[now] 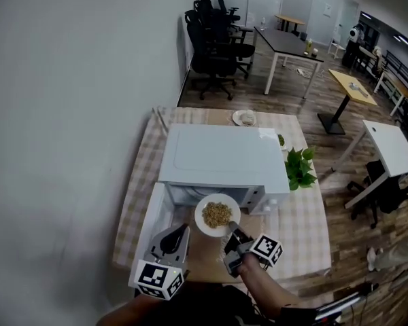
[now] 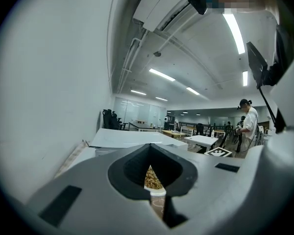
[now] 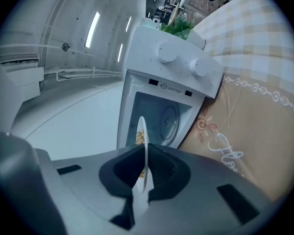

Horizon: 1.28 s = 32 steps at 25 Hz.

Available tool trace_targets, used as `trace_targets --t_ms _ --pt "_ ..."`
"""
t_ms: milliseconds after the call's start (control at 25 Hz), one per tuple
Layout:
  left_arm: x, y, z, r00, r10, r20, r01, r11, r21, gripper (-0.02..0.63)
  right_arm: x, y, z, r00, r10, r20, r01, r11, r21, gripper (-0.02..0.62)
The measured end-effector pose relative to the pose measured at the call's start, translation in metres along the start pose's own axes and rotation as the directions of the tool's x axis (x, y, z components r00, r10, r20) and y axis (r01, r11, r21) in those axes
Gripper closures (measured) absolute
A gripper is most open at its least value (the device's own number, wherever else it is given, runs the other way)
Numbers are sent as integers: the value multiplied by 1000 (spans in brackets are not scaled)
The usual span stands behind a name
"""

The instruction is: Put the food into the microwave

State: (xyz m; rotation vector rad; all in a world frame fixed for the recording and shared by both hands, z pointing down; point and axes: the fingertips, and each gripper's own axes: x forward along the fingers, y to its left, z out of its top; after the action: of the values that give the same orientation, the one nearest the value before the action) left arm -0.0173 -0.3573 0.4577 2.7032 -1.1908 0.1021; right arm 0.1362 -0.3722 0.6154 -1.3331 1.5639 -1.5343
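Right claw (image 1: 232, 229): pinched tight on the near rim of the white plate (image 1: 205, 204) (seen edge-on in its own view).
Food (image 1: 217, 214): a brown grainy heap on the plate, just ahead of that claw, at the open microwave (image 1: 221, 156).
Left claw (image 1: 182, 231): jaws all but together, holding nothing, just left of the plate.

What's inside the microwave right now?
Only its round turntable shows inside the microwave; the plate, held in the right gripper, hides part of the cavity.
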Motion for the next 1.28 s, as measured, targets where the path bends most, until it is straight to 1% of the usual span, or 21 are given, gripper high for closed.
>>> trace_targets --t_ms 160,440,720,1280 --pt "6 7 -3 1000 25 -16 -25 1000 4 598 22 -13 8 1000 6 -8 -6 1000 16 577" --pt "16 18 -13 997 56 -52 -56 998 12 598 56 -35 15 1000 -20 -9 21 999 40 577" --pt "21 24 -22 994 74 -83 -72 997 22 598 81 -52 18 999 -52 -4 52 997 55 577" --pt "30 29 -37 989 90 -117 -91 996 4 598 114 -88 26 990 -136 26 133 988 83 577"
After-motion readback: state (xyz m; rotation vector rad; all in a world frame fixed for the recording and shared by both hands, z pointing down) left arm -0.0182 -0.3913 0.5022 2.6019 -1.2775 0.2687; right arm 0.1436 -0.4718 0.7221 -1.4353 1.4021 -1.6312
